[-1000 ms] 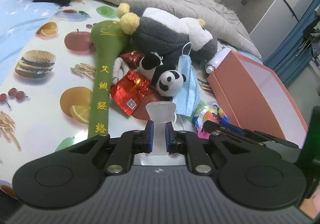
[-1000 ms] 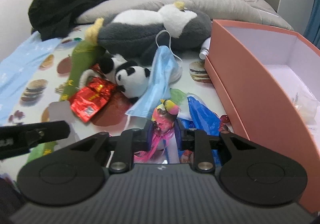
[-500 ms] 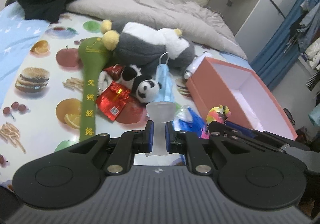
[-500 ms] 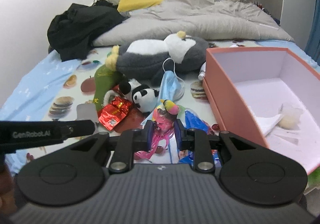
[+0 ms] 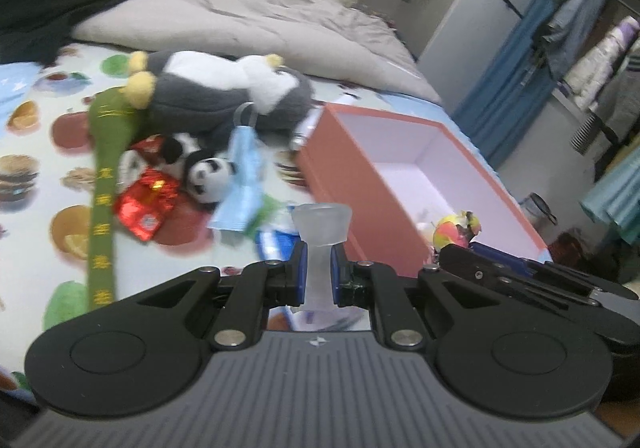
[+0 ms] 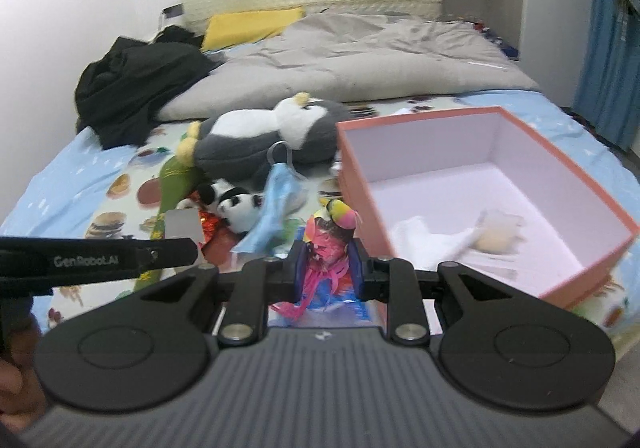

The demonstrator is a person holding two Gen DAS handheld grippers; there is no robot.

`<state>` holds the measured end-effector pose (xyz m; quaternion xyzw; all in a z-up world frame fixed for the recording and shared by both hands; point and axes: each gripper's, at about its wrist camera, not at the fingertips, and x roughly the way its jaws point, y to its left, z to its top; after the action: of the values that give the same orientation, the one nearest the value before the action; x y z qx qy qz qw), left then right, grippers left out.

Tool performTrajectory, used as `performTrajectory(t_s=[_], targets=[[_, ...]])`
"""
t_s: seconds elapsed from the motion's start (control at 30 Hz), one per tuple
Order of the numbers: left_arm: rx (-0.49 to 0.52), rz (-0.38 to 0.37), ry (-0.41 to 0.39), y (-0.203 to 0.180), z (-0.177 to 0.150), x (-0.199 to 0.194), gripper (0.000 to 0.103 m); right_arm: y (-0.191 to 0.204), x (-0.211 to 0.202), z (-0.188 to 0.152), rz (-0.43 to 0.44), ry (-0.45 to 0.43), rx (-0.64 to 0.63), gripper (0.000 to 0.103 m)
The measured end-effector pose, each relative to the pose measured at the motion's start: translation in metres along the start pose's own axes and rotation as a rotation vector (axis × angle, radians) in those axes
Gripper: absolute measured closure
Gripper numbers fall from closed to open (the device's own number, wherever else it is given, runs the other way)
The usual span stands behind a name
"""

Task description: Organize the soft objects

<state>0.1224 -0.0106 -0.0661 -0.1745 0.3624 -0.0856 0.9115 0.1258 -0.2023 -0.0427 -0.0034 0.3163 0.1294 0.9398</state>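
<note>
Left gripper (image 5: 319, 275) is pinching a frosted, flared soft piece (image 5: 321, 226). Right gripper (image 6: 327, 269) is clamping a pink frilly toy (image 6: 329, 244) beside the rigid salmon box (image 6: 404, 128), whose white interior is lying mostly open.

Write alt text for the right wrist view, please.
The right hand-held gripper grips a pink, feathery toy over a bed, beside an open pink box. Beyond lie a penguin plush, small panda and blue face mask.
</note>
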Motion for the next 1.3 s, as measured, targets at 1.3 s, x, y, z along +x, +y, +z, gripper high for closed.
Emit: performTrajectory(t_s=[1.3], targets=[[0.218,-0.121,0.373,-0.136,0.101,0.225,0.075,-0.185,0.106,0.040,-0.138,0.298,0.188,0.074]])
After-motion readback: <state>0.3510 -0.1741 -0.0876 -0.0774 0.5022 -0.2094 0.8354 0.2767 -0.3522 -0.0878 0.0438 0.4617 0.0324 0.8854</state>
